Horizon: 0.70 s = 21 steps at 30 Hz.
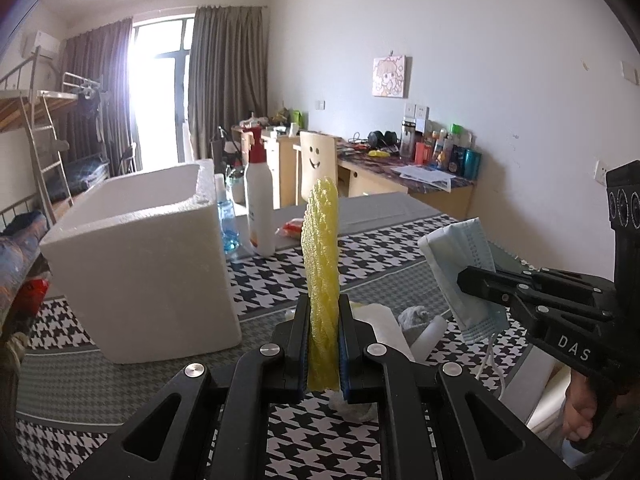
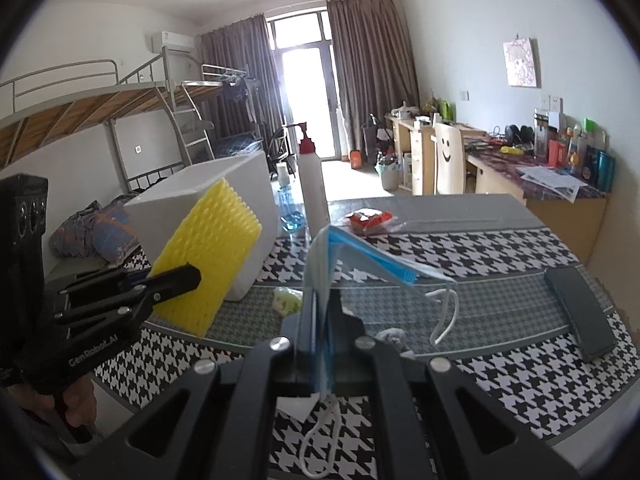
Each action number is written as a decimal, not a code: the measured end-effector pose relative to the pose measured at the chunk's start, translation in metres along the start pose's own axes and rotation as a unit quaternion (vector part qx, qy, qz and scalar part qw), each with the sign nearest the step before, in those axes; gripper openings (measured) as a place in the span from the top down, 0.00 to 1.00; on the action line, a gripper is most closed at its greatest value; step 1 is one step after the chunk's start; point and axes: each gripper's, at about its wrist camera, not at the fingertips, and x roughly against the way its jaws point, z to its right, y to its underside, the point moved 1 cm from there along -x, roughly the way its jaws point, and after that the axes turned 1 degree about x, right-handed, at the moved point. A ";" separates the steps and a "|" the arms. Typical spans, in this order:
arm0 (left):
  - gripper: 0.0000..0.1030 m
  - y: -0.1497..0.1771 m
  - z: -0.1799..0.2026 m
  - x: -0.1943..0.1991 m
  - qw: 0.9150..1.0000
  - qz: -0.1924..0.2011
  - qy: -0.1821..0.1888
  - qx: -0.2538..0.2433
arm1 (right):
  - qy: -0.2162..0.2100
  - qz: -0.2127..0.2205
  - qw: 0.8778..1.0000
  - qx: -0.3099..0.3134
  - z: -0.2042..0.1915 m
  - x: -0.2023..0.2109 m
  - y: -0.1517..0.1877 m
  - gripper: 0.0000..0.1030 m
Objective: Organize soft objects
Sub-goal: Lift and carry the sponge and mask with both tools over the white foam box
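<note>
My left gripper (image 1: 323, 312) is shut on a yellow ridged sponge (image 1: 322, 264) and holds it upright above the table; the sponge also shows in the right wrist view (image 2: 208, 256), with the left gripper (image 2: 192, 276) clamped on its edge. My right gripper (image 2: 322, 308) is shut on a blue face mask (image 2: 356, 256), its white ear loops (image 2: 444, 316) hanging down. The mask (image 1: 464, 264) and right gripper (image 1: 472, 280) show at the right of the left wrist view. A white foam box (image 1: 140, 256), open at the top, stands to the left.
The table has a houndstooth cloth (image 2: 520, 380). On it lie a grey crumpled cloth (image 1: 414, 316), a white tissue (image 1: 380, 316), a black case (image 2: 580, 312), a red snack packet (image 2: 368, 218), a white pump bottle (image 1: 258, 200) and a blue bottle (image 1: 228, 224).
</note>
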 end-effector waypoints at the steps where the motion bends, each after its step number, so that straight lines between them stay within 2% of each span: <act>1: 0.88 -0.001 0.000 0.001 1.000 0.001 0.001 -0.001 | 0.000 0.001 1.000 0.003 -0.002 0.000 0.000 0.94; 21: 0.88 -0.014 -0.010 0.014 1.000 0.026 -0.016 -0.008 | -0.006 0.020 1.000 0.017 -0.009 0.005 -0.008 0.94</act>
